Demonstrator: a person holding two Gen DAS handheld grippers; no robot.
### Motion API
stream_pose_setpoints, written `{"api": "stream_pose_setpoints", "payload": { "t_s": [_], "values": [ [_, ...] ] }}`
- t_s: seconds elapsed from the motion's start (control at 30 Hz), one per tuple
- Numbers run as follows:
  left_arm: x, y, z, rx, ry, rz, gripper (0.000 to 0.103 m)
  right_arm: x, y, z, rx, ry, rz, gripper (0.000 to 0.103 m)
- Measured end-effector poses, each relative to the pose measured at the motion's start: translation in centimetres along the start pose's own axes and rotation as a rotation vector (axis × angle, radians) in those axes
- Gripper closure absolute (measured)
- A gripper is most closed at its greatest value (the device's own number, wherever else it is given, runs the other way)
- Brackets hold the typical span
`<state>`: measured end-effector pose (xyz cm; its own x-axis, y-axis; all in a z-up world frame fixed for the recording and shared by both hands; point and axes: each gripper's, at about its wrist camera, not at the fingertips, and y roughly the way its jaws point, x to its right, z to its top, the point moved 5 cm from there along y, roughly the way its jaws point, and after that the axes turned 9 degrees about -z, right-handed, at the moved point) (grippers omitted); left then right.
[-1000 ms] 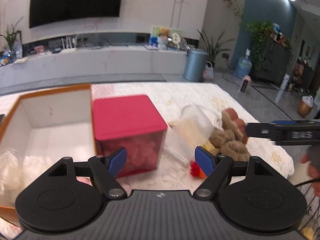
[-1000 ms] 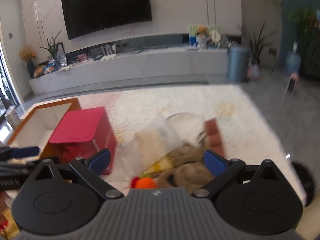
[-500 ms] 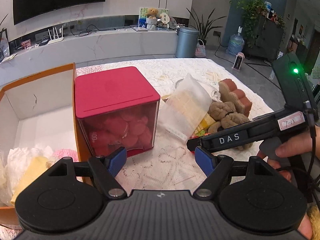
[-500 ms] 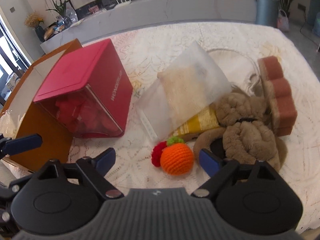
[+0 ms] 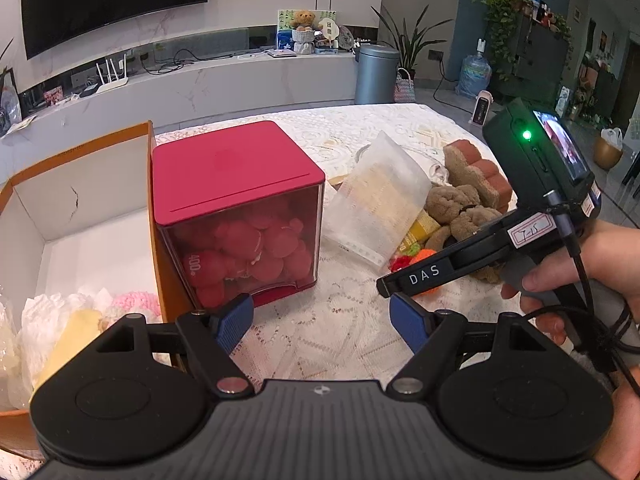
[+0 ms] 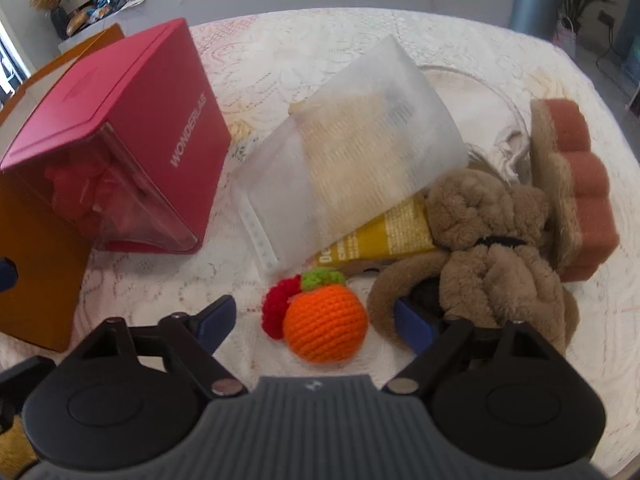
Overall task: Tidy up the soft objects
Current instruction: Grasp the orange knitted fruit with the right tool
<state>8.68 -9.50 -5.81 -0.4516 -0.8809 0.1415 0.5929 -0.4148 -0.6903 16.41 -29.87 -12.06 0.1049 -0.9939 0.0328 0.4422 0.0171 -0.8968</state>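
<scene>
Right gripper (image 6: 316,322) is straddling the crochet orange (image 6: 325,322), jaws wide and just been closing, pads not yet touching it. Orange is lying on the lace cloth (image 6: 320,60), red pompom (image 6: 276,307) touching its left side, plush toy (image 6: 492,240) just beside the right finger. Left gripper (image 5: 322,322) is hovering open and empty near the red box (image 5: 236,216). Risks (judgement): right pad snagging the plush loop, or the pompom getting pinched along; the round orange could squirt out sideways.

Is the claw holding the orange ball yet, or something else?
Nothing is held yet. The right gripper has been closing around the crocheted orange ball without touching it. The left gripper is open and empty.
</scene>
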Motion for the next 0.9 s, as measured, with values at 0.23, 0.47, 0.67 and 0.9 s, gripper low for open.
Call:
{"api": "stream_pose_setpoints", "payload": {
  "t_s": [0.23, 0.47, 0.67, 0.9],
  "values": [
    [0.5, 0.3, -0.2, -0.015, 0.022, 0.029, 0.012, 1.5, -0.4, -0.1, 0.042, 0.046, -0.02, 0.049],
    [0.5, 0.2, -0.3, -0.024, 0.017, 0.035, 0.012, 2.4, -1.8, -0.4, 0.081, 0.099, 0.045, 0.05],
    [0.4, 0.1, -0.4, -0.022, 0.016, 0.039, 0.012, 3.3, -3.5, -0.6, 0.134, 0.15, 0.13, 0.05],
    [0.5, 0.2, -0.3, -0.013, -0.004, 0.028, 0.012, 5.4, -4.8, -0.7, 0.172, 0.227, 0.217, 0.05]
  ]
}}
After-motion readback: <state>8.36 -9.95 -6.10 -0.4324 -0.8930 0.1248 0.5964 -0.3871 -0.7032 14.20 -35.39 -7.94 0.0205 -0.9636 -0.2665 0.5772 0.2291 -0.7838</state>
